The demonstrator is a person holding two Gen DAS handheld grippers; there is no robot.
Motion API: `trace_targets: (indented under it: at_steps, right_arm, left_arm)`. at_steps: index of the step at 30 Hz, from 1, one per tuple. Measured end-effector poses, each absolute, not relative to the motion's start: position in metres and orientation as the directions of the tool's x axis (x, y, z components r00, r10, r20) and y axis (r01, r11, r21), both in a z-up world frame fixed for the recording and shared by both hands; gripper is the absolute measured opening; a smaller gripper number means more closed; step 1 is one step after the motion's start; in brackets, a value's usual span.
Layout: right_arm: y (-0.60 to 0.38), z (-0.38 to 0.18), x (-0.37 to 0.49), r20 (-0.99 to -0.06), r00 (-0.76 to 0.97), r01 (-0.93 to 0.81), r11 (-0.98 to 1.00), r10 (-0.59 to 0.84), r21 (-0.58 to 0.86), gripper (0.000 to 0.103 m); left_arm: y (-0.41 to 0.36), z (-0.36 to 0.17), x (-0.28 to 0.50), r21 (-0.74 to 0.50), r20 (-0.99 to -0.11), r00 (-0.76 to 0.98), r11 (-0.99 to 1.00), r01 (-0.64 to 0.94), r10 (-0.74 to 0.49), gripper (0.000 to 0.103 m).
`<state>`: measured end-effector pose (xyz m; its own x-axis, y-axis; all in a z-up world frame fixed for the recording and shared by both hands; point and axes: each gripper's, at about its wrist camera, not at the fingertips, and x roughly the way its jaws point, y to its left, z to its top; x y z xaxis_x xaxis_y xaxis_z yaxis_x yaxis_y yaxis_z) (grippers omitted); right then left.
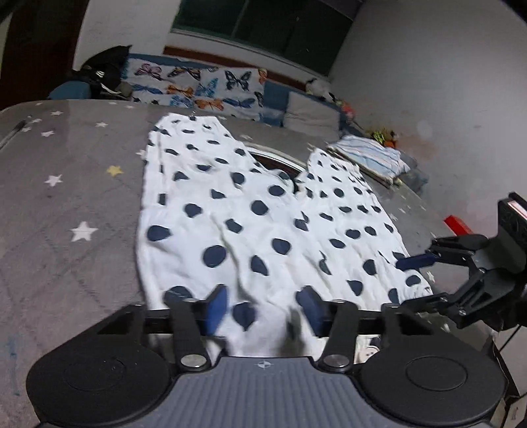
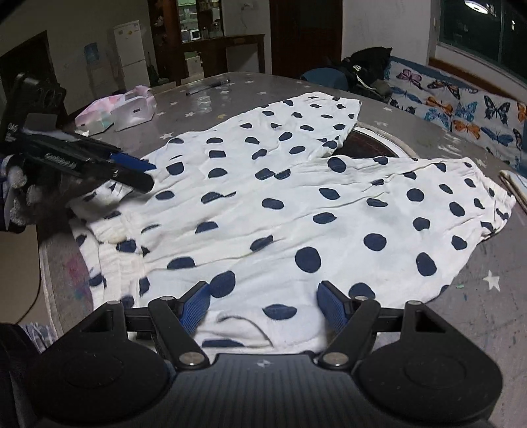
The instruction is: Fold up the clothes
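Star-printed table (image 2: pixel 487 316) bears one dotted pair of trousers (image 2: pixel 280 204); two grippers, left (image 1: pixel 262 307) and right (image 2: pixel 263 306), jaws wide, empty.

We see a dim room lit by a ceiling lamp (image 2: pixel 476 5), glare streaking the glossy counter (image 2: pixel 210 98); fisheye bending curves the edges, and motion blur softens the left wrist view.

The pants (image 2: pixel 296 204) lie spread flat on the counter (image 2: pixel 487 316), legs pointing away toward the sofa (image 2: pixel 461 102). A pen (image 2: pixel 207 88) and a pouch (image 2: pixel 118 110) lie beyond them on the counter.
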<state>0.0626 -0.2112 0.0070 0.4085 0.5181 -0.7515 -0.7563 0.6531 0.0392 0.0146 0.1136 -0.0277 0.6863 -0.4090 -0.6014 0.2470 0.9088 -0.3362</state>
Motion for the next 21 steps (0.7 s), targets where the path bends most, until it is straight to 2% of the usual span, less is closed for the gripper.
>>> trace_targets:
  at_steps: [1, 3, 6, 12, 17, 21]
  right_arm:
    - [-0.212, 0.007, 0.062, -0.753, 0.409, -0.756, 0.653, 0.515, 0.036, 0.074]
    - [-0.214, 0.006, 0.060, -0.757, 0.410, -0.756, 0.654, 0.509, 0.030, 0.075]
    - [-0.216, 0.004, 0.058, -0.763, 0.411, -0.756, 0.655, 0.499, 0.021, 0.075]
    - [-0.220, 0.005, 0.056, -0.768, 0.414, -0.753, 0.658, 0.489, 0.013, 0.075]
    - [-0.220, 0.017, 0.071, -0.744, 0.442, -0.736, 0.677, 0.501, 0.018, 0.075]
    - [-0.220, 0.019, 0.093, -0.726, 0.478, -0.706, 0.708, 0.494, 0.017, 0.075]
  left_arm:
    - [0.117, -0.028, 0.013, -0.332, -0.606, 0.690, 0.914, 0.234, -0.396, 0.035]
    - [0.123, -0.028, 0.010, -0.329, -0.610, 0.698, 0.921, 0.209, -0.375, 0.029]
    - [0.125, -0.026, 0.007, -0.310, -0.618, 0.706, 0.932, 0.186, -0.346, 0.026]
    - [0.114, -0.010, 0.008, -0.233, -0.617, 0.725, 0.951, 0.204, -0.307, 0.027]
    - [0.104, -0.003, 0.032, -0.221, -0.603, 0.733, 0.949, 0.224, -0.314, 0.027]
    - [0.106, -0.011, 0.054, -0.222, -0.627, 0.725, 0.958, 0.182, -0.283, 0.027]
